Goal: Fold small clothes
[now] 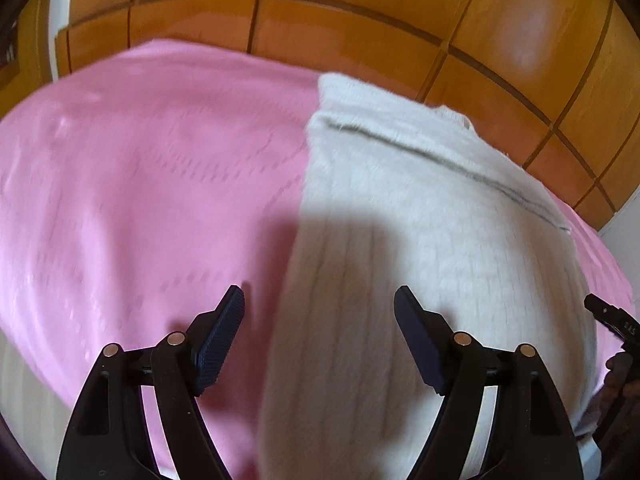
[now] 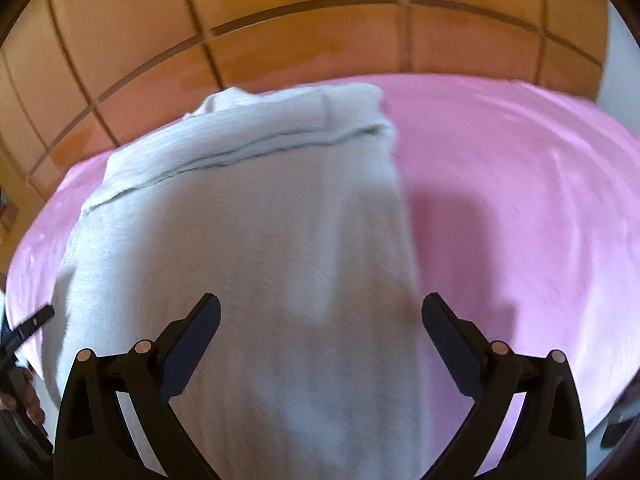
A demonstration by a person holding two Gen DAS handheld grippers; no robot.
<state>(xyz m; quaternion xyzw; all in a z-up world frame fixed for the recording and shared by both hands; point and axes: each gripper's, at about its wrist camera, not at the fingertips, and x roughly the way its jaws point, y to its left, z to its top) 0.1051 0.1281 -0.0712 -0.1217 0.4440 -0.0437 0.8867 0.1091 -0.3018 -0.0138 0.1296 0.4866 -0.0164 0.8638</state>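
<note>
A white ribbed knit garment (image 1: 420, 216) lies flat on a pink blanket (image 1: 140, 168), with a folded layer edge running across its far end. It also shows in the right wrist view (image 2: 248, 232). My left gripper (image 1: 320, 300) is open and empty, above the garment's left edge near its near end. My right gripper (image 2: 320, 308) is open and empty, above the garment's right edge near its near end. The right gripper's tip shows at the right edge of the left wrist view (image 1: 608, 316).
The pink blanket (image 2: 500, 200) covers a bed. Behind it stands an orange wooden panelled wall (image 1: 360, 20) that also fills the top of the right wrist view (image 2: 280, 32). A hand holds the left gripper at the left edge (image 2: 24, 392).
</note>
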